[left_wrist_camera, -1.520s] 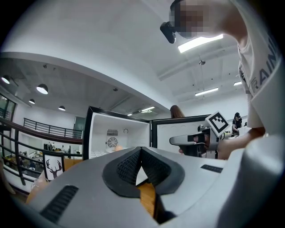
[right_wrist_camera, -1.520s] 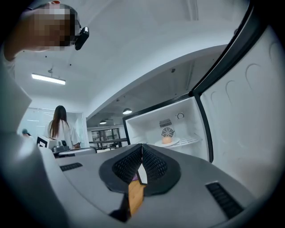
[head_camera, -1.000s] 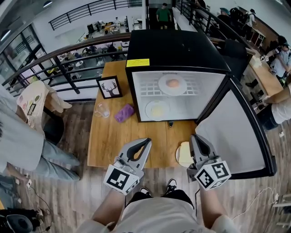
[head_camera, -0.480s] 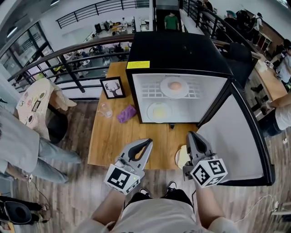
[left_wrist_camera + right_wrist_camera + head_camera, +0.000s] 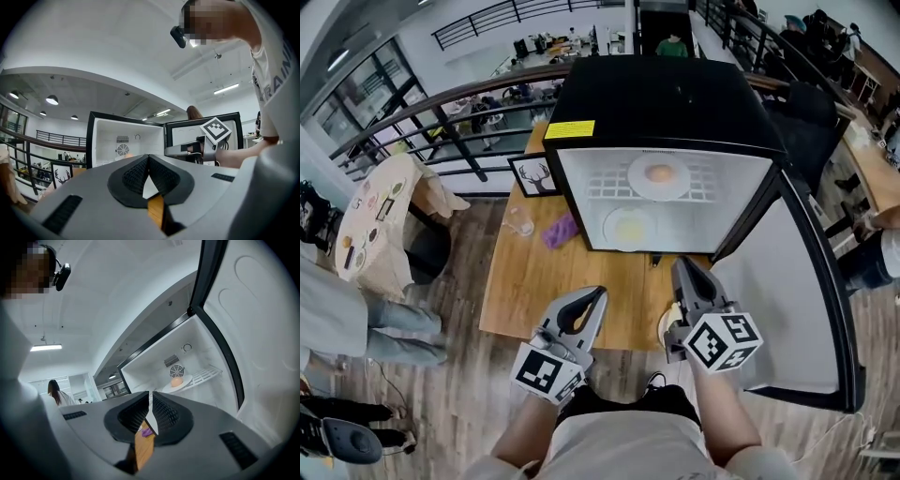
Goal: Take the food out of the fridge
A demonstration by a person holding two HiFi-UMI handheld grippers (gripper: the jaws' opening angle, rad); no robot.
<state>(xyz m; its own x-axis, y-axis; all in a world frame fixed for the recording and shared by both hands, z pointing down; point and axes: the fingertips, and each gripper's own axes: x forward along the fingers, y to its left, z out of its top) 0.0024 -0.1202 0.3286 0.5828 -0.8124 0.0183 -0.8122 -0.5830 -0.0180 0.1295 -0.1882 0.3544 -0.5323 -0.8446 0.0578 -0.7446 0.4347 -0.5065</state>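
While the left tongs [image 5: 598,292] and right tongs [image 5: 680,264] are hovering over the desk [image 5: 534,281] in front of the open fridge [image 5: 666,103], both are showing jaws pressed together, gripping nothing. Inside the fridge, a round orange food [image 5: 658,173] is sitting on the upper shelf, and a yellow food [image 5: 629,227] is lying below it.

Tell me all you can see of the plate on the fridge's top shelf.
The top-shelf plate is round, white and smooth. It lies flat on the white wire shelf inside the open fridge, above a second plate. One rounded orange-tan food item rests at its centre. Nothing else touches it.
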